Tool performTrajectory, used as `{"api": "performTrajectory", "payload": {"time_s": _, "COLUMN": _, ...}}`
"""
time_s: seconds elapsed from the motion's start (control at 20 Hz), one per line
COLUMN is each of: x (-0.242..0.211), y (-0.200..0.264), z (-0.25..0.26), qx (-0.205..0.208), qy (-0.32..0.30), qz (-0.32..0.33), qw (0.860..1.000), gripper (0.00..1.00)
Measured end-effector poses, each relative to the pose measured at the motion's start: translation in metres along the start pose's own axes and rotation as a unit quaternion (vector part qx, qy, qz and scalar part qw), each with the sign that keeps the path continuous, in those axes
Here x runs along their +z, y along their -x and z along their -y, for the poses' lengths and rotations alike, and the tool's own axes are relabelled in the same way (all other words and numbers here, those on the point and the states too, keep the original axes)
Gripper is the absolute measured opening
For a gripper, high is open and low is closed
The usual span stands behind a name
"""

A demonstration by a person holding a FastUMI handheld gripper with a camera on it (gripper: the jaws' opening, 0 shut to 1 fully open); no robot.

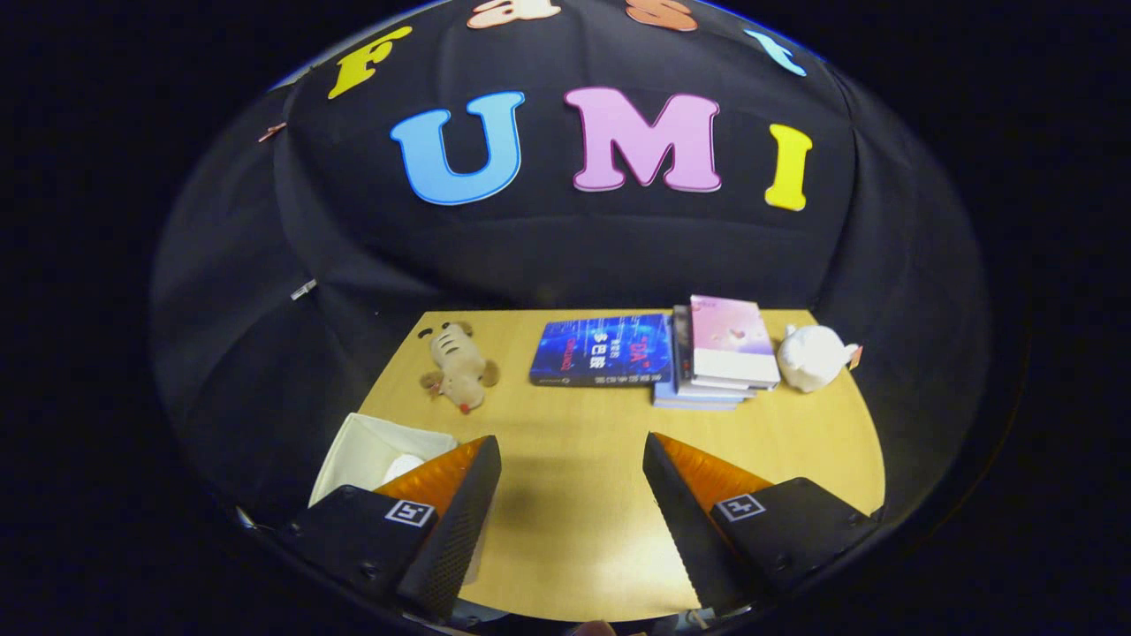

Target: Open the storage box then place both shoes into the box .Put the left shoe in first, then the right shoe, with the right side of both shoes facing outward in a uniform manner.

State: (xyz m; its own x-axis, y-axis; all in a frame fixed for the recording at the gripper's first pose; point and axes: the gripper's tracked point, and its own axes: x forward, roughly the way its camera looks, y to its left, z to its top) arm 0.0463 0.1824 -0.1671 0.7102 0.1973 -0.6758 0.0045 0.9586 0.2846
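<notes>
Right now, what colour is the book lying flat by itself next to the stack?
Dark blue book, with lighter markings on its cover, clearest in the gripper view.

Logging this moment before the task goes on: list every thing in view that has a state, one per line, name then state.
gripper: open, fingers wide apart over bare table, holding nothing.
storage box: open-topped, beside the left finger, something pale inside, partly hidden.
plush dog: lying down, beyond the fingers.
blue book: closed, lying flat.
stack of books: closed, piled flat beside the blue book.
white plush toy: resting right of the stack.
</notes>
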Motion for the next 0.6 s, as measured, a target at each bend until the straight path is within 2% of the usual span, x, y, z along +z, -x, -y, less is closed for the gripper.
{"api": "performTrajectory", "payload": {"time_s": 0.3, "x": 0.058, "y": 0.036, "z": 0.054, "qx": -0.038, "qy": 0.009, "qz": 0.111, "qw": 0.993, "gripper": 0.99}}
{"api": "performTrajectory", "payload": {"time_s": 0.6, "x": 0.093, "y": 0.067, "z": 0.097, "qx": -0.056, "qy": 0.027, "qz": 0.181, "qw": 0.981, "gripper": 0.99}}
